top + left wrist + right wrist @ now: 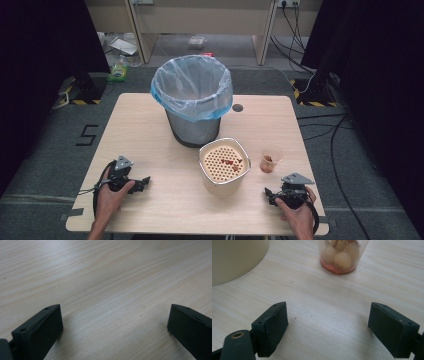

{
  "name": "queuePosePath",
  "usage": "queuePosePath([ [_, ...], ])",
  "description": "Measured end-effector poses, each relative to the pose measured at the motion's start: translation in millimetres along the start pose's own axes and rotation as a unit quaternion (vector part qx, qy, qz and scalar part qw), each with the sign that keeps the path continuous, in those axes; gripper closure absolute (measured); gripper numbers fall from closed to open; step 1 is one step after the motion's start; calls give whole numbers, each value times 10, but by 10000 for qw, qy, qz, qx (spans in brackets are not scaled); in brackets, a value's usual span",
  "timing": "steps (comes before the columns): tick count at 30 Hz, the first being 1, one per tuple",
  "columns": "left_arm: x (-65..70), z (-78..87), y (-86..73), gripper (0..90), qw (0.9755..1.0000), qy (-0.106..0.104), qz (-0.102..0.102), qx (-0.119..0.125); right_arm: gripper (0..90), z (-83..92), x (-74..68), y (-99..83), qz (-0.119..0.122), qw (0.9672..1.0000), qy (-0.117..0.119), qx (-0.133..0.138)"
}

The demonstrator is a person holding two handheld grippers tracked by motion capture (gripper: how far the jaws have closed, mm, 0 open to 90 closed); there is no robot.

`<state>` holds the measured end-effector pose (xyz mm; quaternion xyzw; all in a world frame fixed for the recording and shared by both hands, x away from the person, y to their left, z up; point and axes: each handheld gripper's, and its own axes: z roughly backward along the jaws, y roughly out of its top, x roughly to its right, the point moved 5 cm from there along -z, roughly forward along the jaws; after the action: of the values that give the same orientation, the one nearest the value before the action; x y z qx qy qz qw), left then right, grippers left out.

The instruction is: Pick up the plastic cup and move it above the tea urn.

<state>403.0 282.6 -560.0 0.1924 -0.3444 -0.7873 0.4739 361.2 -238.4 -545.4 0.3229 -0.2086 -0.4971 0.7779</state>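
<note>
Right gripper (328, 322) jaws wide, bare table (324, 295) between, cup (342, 255) ahead

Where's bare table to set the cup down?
Free: the left half of the table, between bin and left gripper; also the near edge between both grippers. Crowded: the right middle, where strainer pot and cup stand close before the right gripper.
</note>
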Motion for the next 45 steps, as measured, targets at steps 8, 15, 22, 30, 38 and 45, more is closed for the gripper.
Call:
queuePosePath([
  [8,0,0,0,0,10000,2,-1,0,168,41,19,35,-14,10000,-69,55],
  [15,0,0,0,0,10000,1,1,1,180,175,31,114,-64,9997,-132,189],
  [22,0,0,0,0,10000,0,-1,0,223,309,-6,215,12,9996,18,296],
  [30,0,0,0,0,10000,1,1,1,243,483,32,441,2,9986,-20,531],
  [38,-1,1,0,0,10000,0,-4,-3,293,513,137,745,78,9979,-62,636],
  [45,-1,1,0,0,10000,-1,-3,-3,342,513,226,989,26,9971,-125,745],
])
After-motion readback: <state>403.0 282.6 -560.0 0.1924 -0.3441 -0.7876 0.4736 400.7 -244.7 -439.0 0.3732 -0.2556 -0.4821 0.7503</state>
